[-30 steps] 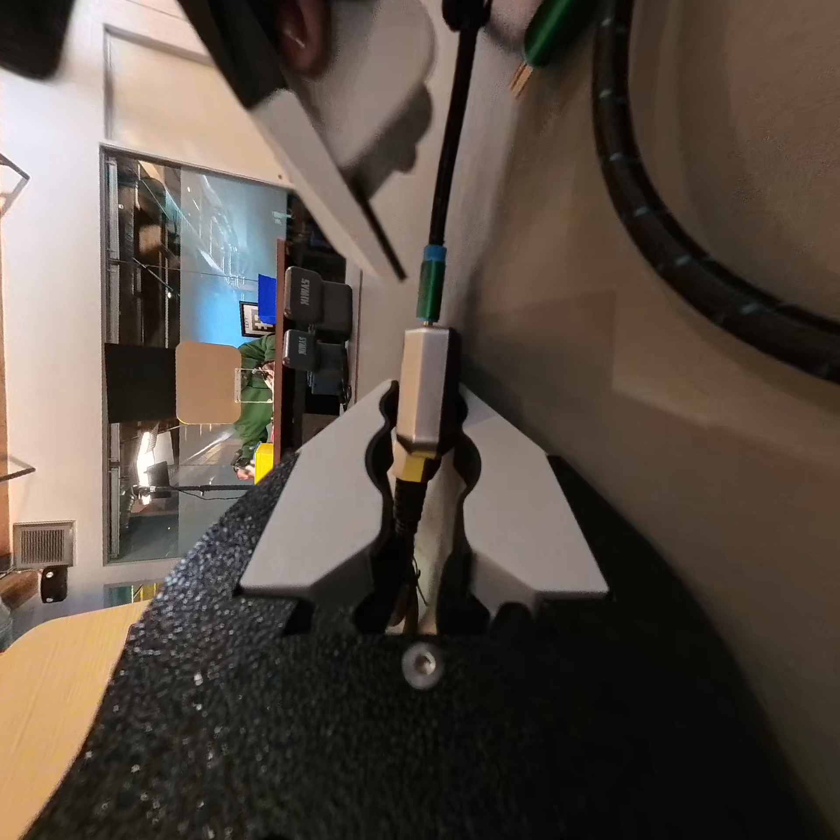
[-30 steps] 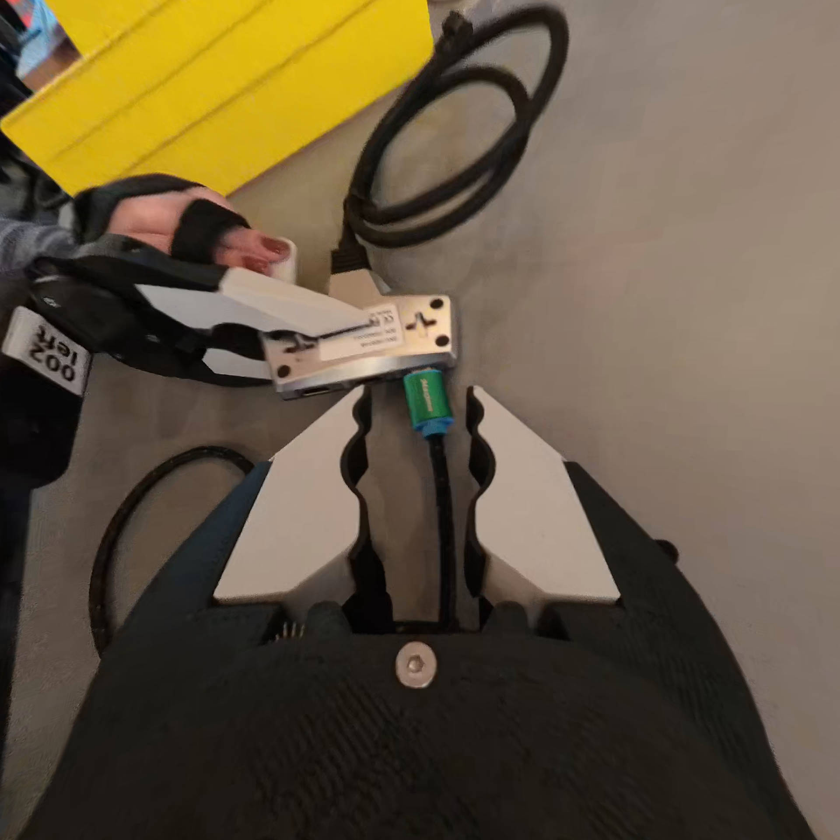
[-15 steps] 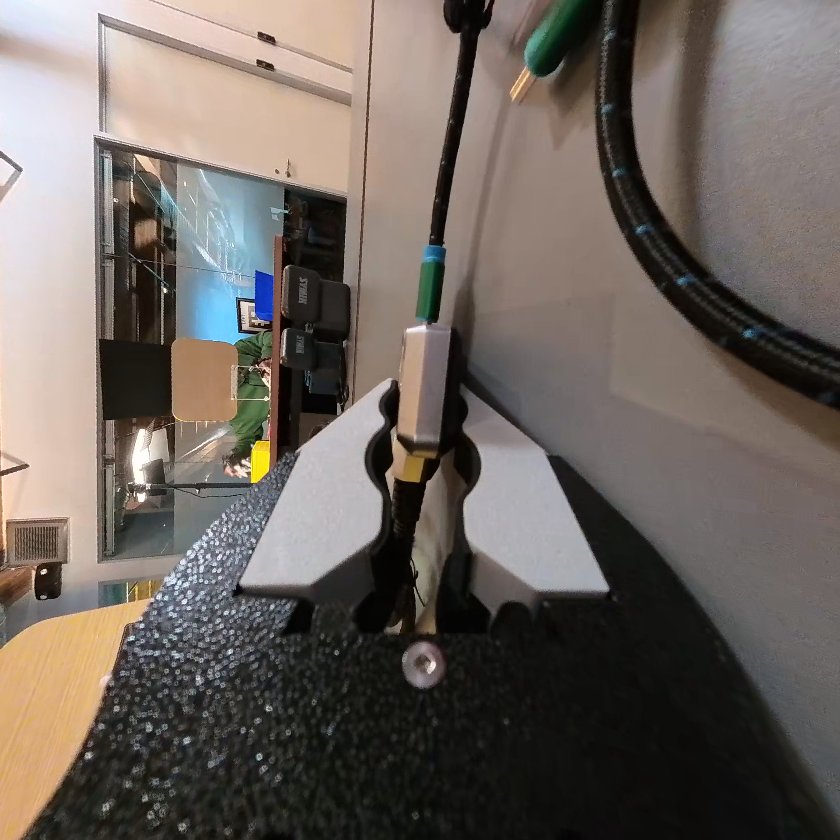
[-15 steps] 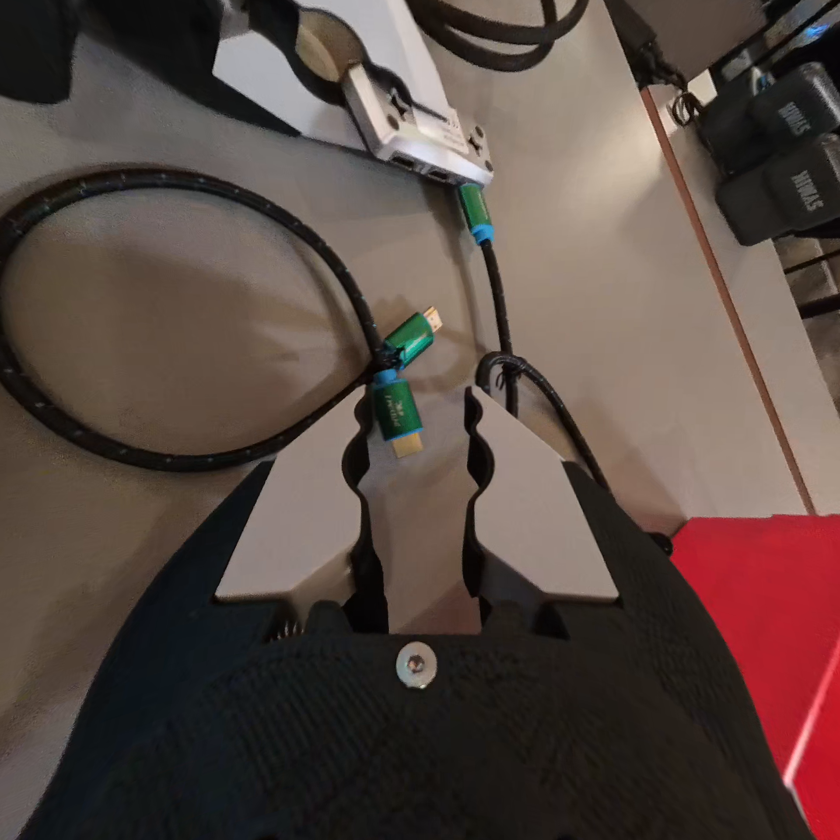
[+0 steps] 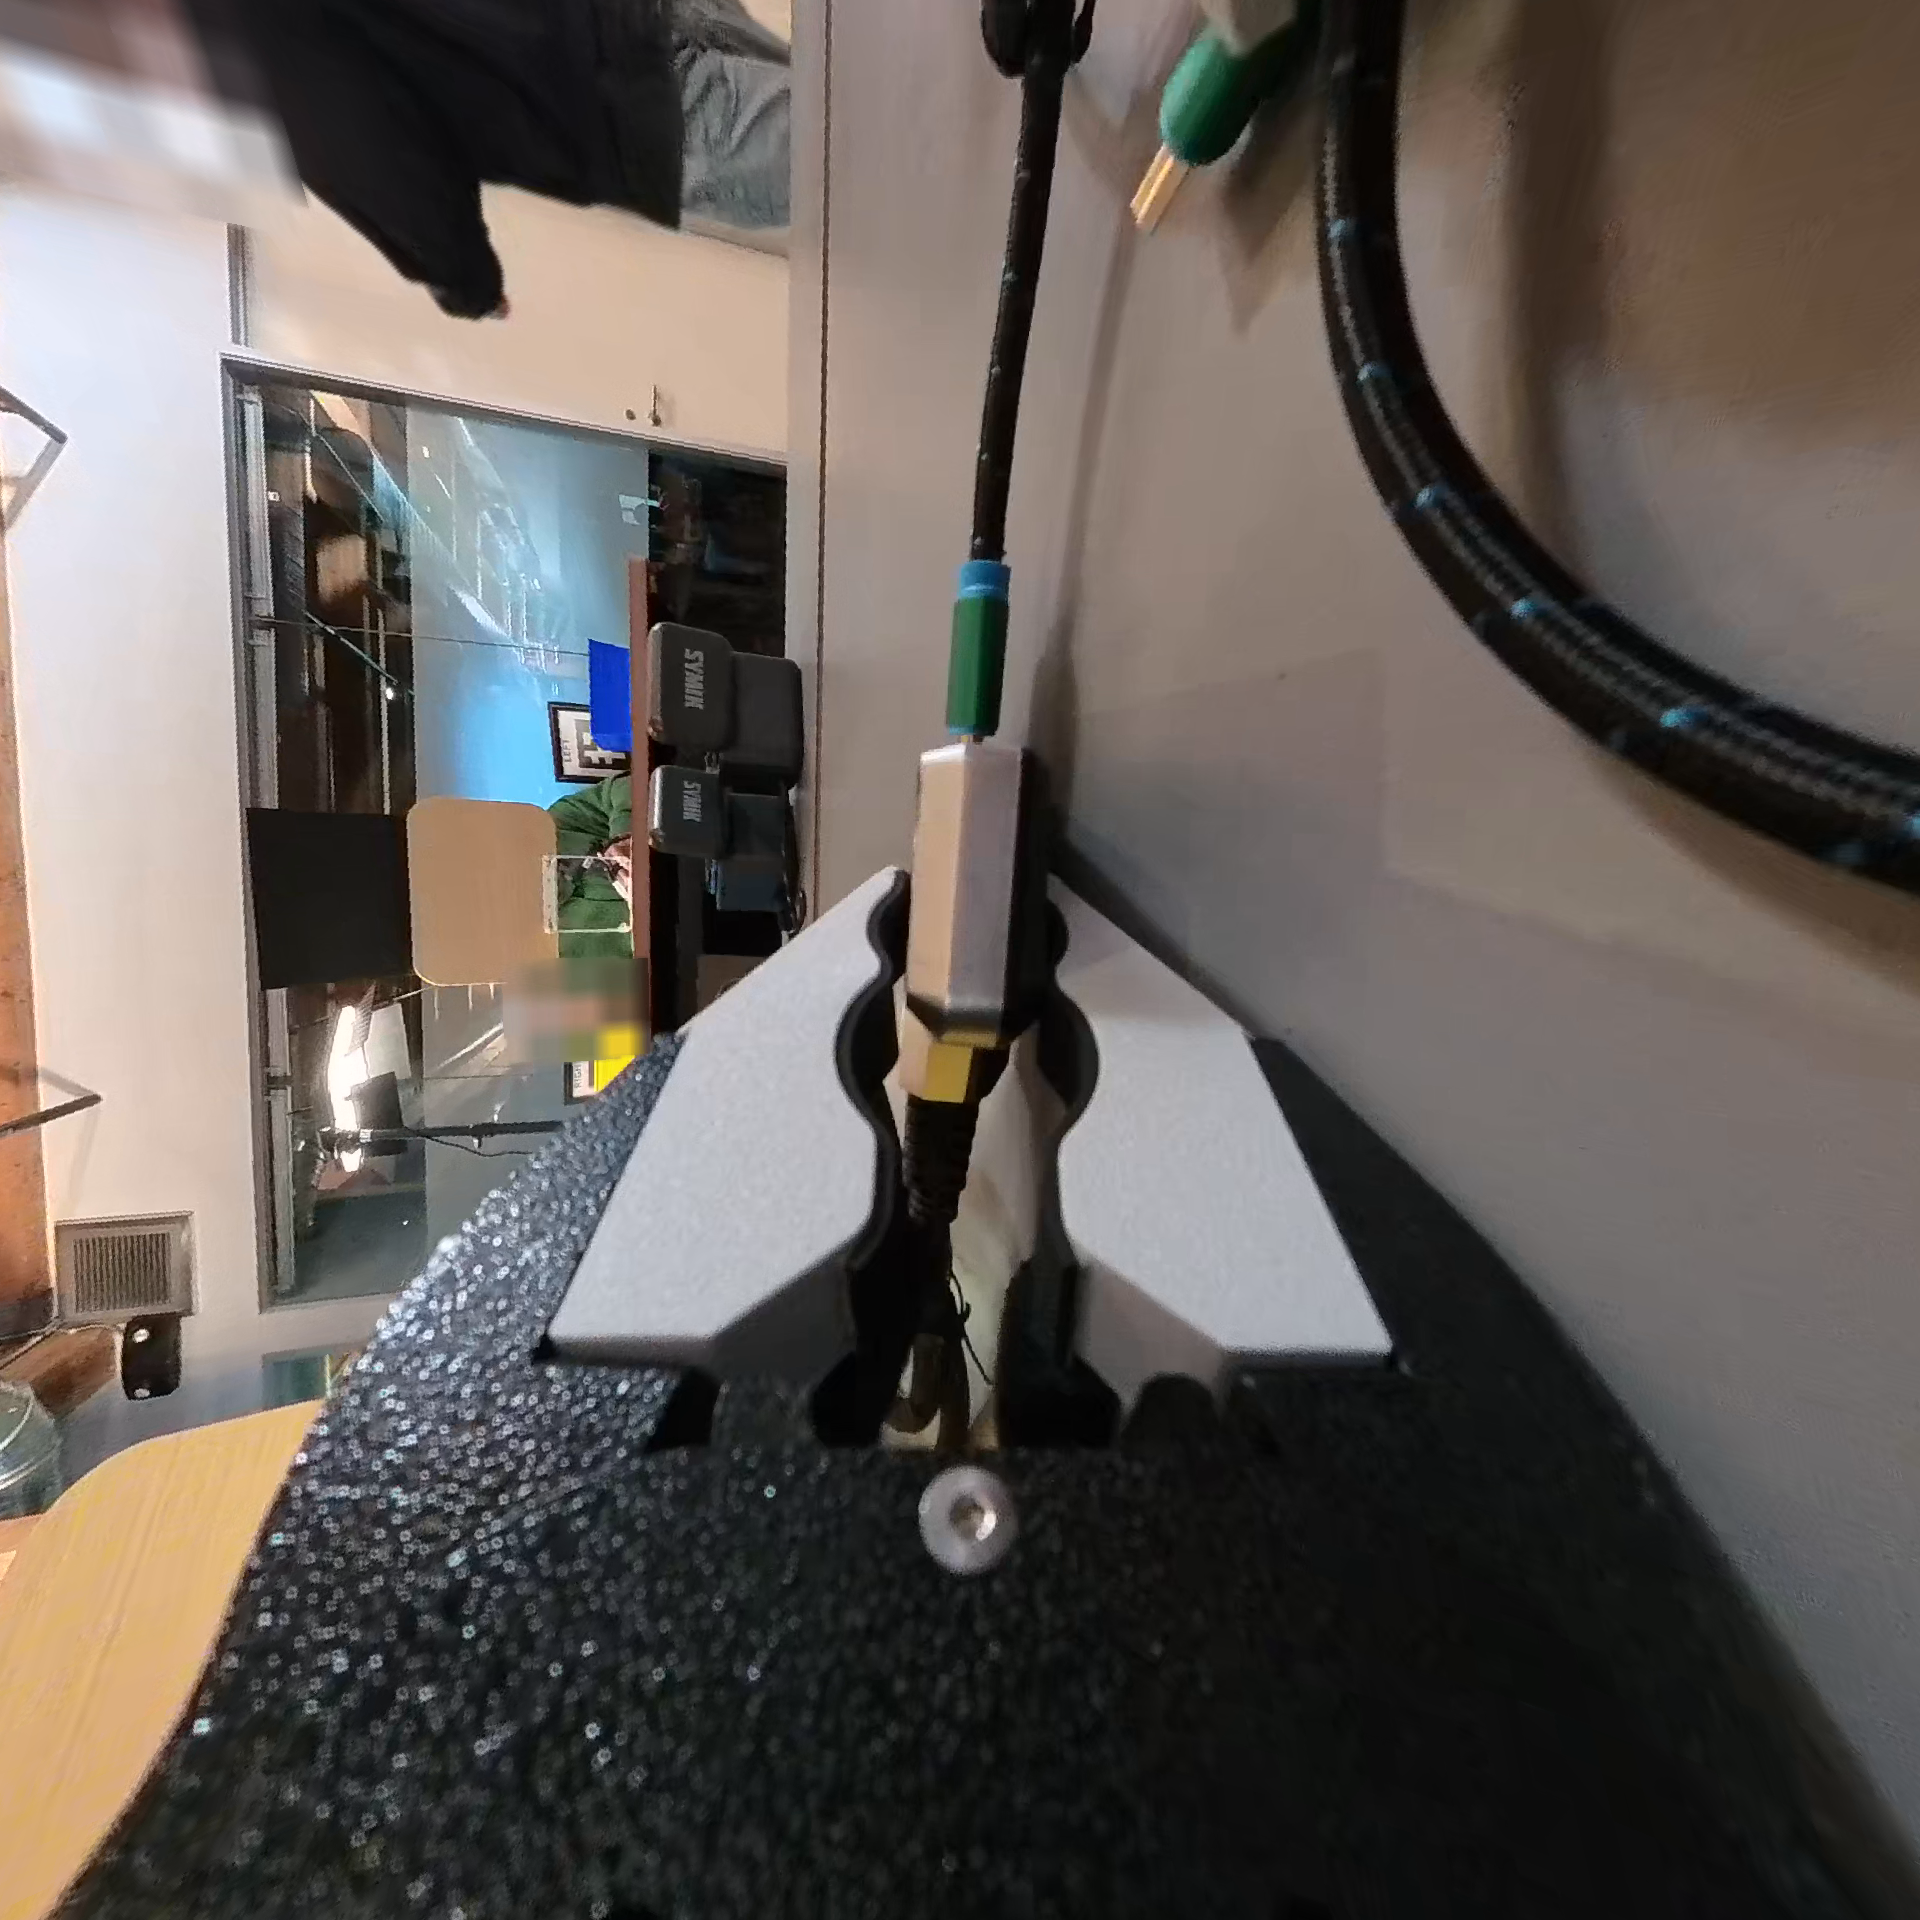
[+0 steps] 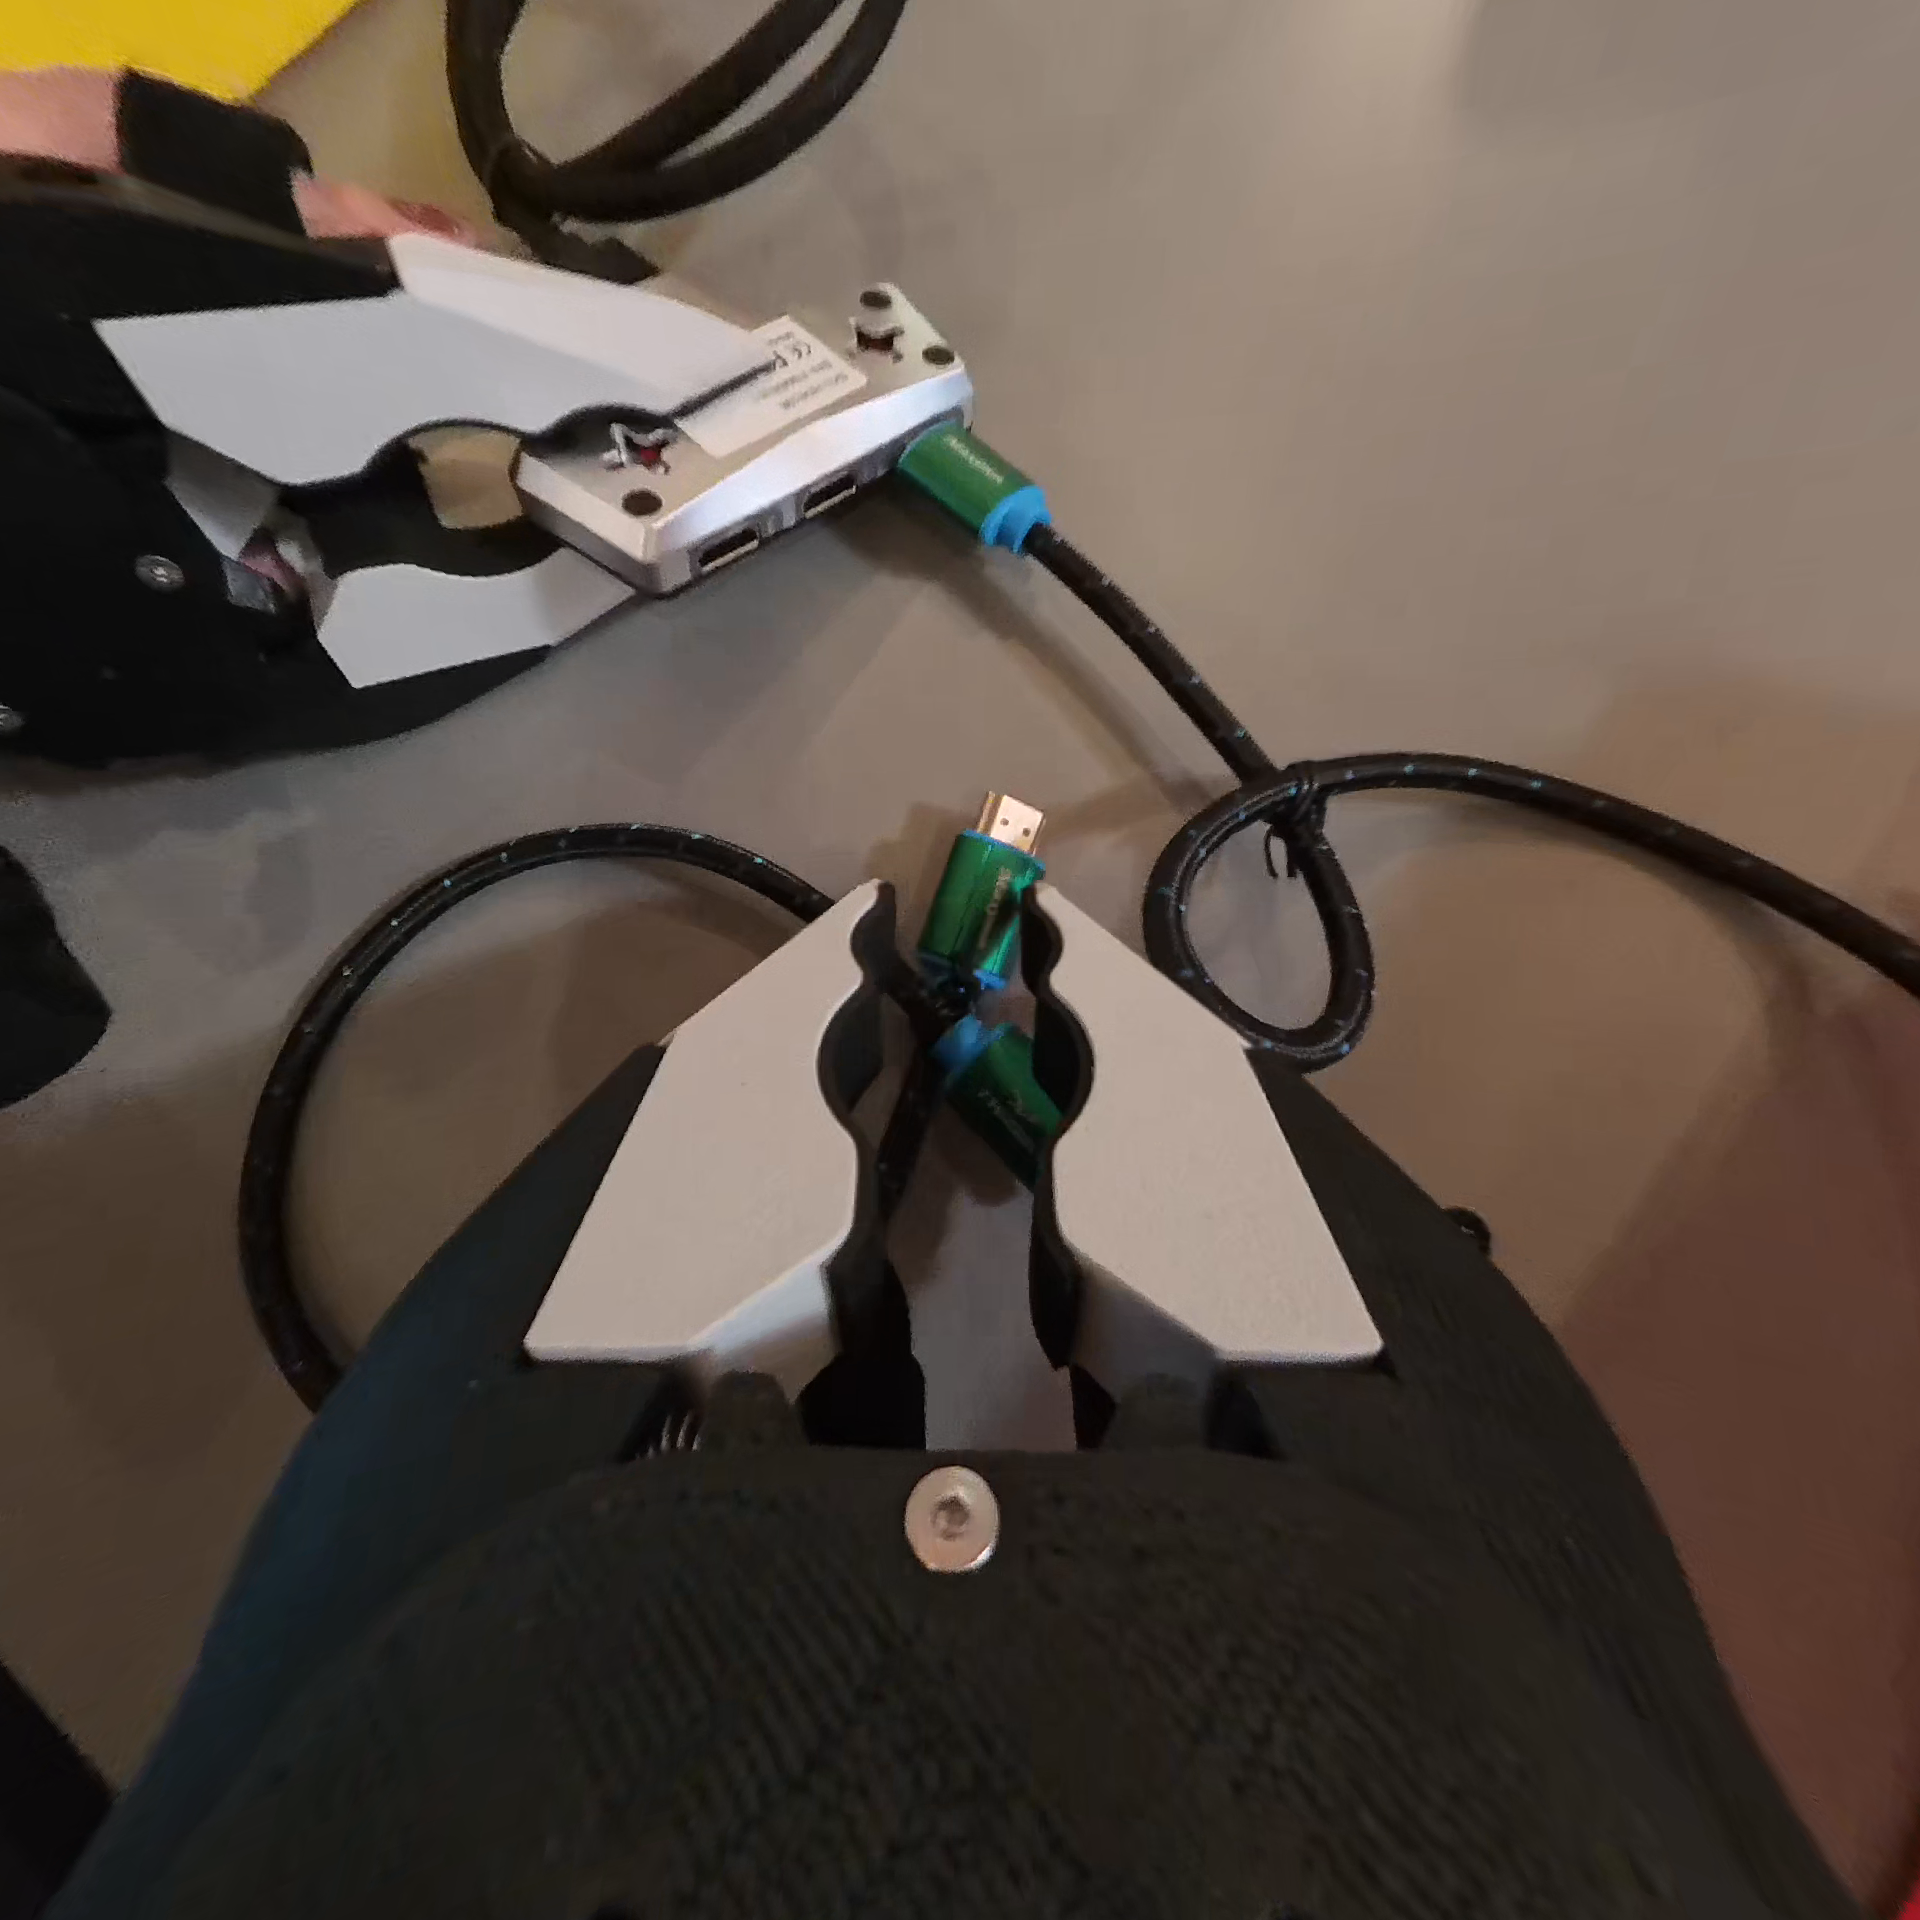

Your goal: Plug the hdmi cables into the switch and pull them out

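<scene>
Your left gripper (image 5: 961,935) has its jaws closed on the silver switch (image 5: 961,883), which stands on its thin edge between the fingertips, and a yellow-collared plug with a black cable runs back from the switch between the two fingers. In the right wrist view you see the same grip from the side: the white fingers (image 6: 436,343) clamp the switch (image 6: 790,447) at its end away from your right gripper. One green plug (image 6: 961,480) sits in the switch at its far corner, and two ports beside this plug are free. Your right gripper (image 6: 961,914) has its jaws closed on a second green plug (image 6: 982,899), whose gold tip points toward the switch but is well apart from it. A third green plug (image 6: 1003,1101) lies deeper between the same fingers. The black cables (image 6: 1247,914) loop on the grey table (image 6: 1455,312) near the switch
</scene>
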`<state>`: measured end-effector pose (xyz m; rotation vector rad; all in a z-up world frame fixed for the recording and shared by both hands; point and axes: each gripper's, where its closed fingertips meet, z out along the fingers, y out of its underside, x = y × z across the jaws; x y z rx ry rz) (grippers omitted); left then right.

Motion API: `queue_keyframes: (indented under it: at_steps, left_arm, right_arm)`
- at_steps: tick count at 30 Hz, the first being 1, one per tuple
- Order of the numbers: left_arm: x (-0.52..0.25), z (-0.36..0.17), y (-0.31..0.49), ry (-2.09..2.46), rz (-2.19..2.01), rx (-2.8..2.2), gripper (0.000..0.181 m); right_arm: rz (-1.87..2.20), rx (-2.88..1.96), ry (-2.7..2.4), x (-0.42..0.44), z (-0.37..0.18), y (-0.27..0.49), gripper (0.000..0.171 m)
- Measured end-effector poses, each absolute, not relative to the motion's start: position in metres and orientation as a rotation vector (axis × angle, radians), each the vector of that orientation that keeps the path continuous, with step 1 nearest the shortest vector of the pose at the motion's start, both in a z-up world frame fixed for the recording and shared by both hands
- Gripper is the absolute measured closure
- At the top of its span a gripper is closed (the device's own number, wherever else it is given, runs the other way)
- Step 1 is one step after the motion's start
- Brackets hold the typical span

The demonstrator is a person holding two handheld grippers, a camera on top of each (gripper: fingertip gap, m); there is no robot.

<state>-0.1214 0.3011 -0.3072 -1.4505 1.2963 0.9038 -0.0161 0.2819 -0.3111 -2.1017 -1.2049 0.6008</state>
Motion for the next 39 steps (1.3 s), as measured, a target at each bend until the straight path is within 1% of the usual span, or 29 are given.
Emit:
queue_keyframes:
  at_steps: [4, 9, 13, 16, 24, 28, 32, 34, 39]
  left_arm:
    - [-0.121, -0.307, 0.301, 1.303, 0.906, -1.446, 0.161]
    - [-0.121, -0.307, 0.301, 1.309, 0.909, -1.444, 0.161]
    - [-0.121, -0.308, 0.3, 1.314, 0.91, -1.441, 0.162]
    - [-0.122, -0.308, 0.3, 1.316, 0.906, -1.439, 0.162]
    - [-0.122, -0.307, 0.3, 1.308, 0.884, -1.441, 0.161]
    - [-0.122, -0.307, 0.299, 1.316, 0.879, -1.429, 0.162]
    - [-0.121, -0.306, 0.298, 1.313, 0.853, -1.422, 0.162]
    - [-0.121, -0.306, 0.298, 1.31, 0.836, -1.419, 0.162]
    - [-0.118, -0.303, 0.295, 1.298, 0.777, -1.407, 0.161]
  right_arm:
    - [0.554, -2.169, -1.257, -0.015, -0.317, 0.28, 0.145]
    - [0.479, -2.213, -1.311, -0.009, -0.325, 0.282, 0.145]
    - [0.453, -2.184, -1.407, -0.007, -0.325, 0.28, 0.15]
    - [0.405, -2.071, -1.505, -0.008, -0.324, 0.279, 0.152]
    - [0.254, -1.555, -1.815, -0.02, -0.316, 0.259, 0.159]
    - [0.455, -1.575, -1.84, -0.023, -0.316, 0.245, 0.159]
    - [0.947, -1.648, -1.764, -0.031, -0.301, 0.223, 0.159]
    - [1.124, -1.663, -1.692, -0.033, -0.293, 0.222, 0.159]
    - [1.25, -1.68, -1.6, -0.033, -0.29, 0.23, 0.16]
